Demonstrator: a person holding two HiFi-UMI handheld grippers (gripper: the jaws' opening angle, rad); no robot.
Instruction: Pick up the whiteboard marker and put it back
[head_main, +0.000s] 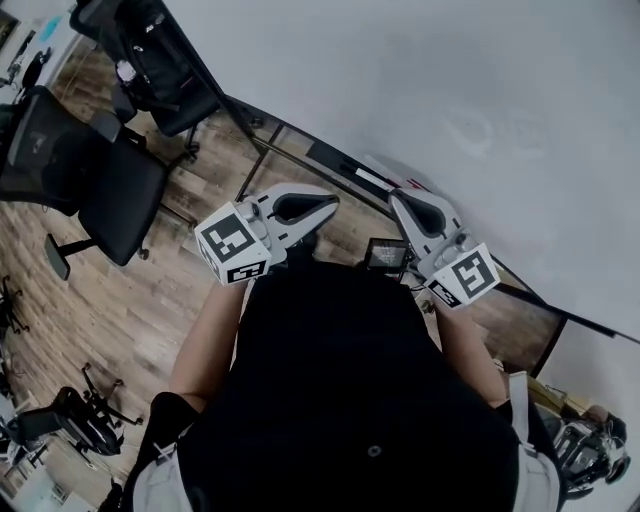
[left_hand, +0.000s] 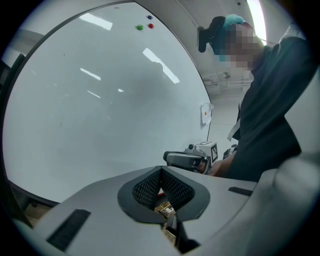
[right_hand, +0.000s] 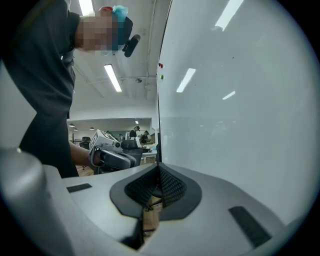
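Whiteboard edge close ahead, wood floor open to the left
Two grippers: left hand-held gripper, right hand-held gripper, both closed, empty; one whiteboard.

**A:** What sort of place are we looking at?

**B:** It is looking like an open office. Black swivel chairs are standing about on a wood-plank floor, and a big whiteboard is taking up one whole side.

**A:** Is anything else pointing that way?

**B:** Yes. Small coloured magnets are sticking near the board's top edge, and strip lights are glowing along a bare ceiling. Past the board's edge a long room is opening out, with more ceiling lights running back and a few people standing far off, too small to make out further.
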